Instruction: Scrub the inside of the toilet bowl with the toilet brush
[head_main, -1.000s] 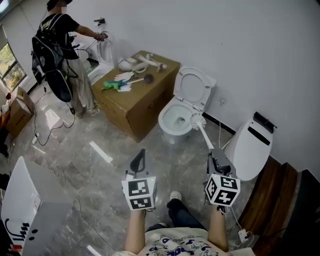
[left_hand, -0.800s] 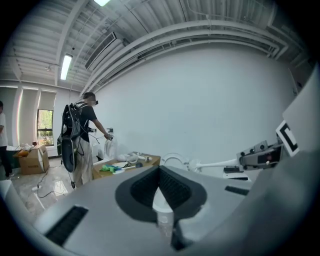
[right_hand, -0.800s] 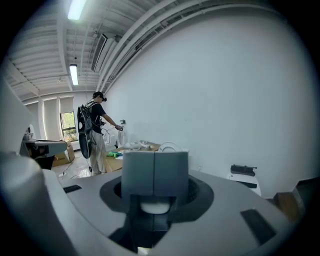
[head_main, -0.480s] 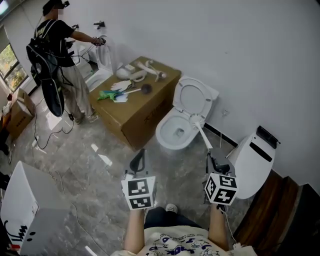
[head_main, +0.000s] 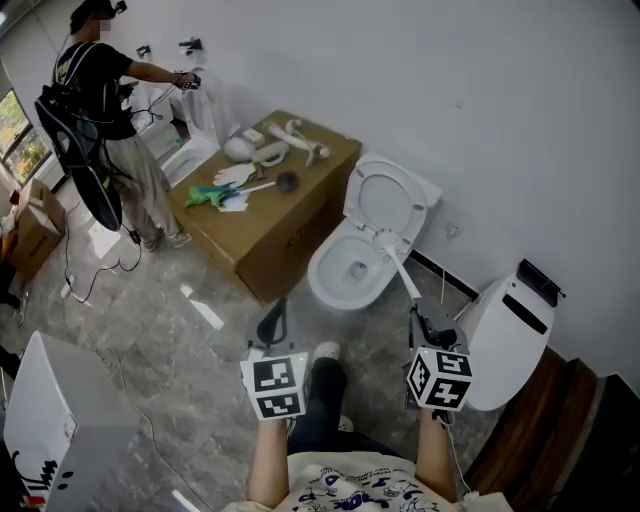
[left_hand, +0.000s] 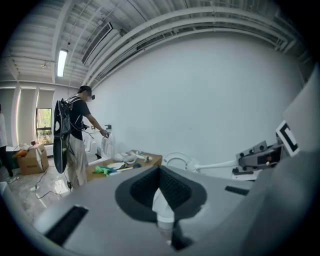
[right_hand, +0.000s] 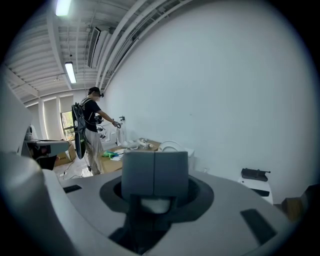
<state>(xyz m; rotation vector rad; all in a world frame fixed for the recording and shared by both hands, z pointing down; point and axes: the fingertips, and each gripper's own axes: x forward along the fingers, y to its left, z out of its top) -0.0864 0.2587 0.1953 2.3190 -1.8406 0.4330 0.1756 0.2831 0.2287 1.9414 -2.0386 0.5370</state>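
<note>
The white toilet (head_main: 335, 285) stands ahead with its lid (head_main: 386, 197) raised against the wall. My right gripper (head_main: 422, 318) is shut on the white handle of the toilet brush (head_main: 402, 268). The brush head rests at the bowl's back right rim, just below the lid. In the right gripper view the grey pads (right_hand: 155, 172) meet over the white handle. My left gripper (head_main: 275, 322) hangs shut and empty to the left of the toilet, above the floor. The left gripper view shows the right gripper (left_hand: 257, 157) and the brush handle (left_hand: 215, 164) reaching toward the toilet seat (left_hand: 175, 159).
A cardboard box (head_main: 270, 215) with cleaning tools on top stands left of the toilet. A person (head_main: 100, 120) works at the wall far left. A second white toilet (head_main: 510, 325) sits close on the right beside wooden steps (head_main: 545, 420). Cables and a white cabinet (head_main: 50, 430) lie at lower left.
I have stepped closer, and a leg and shoe now show between the grippers. The brush head stays at the bowl's back rim. The far person has shifted left.
</note>
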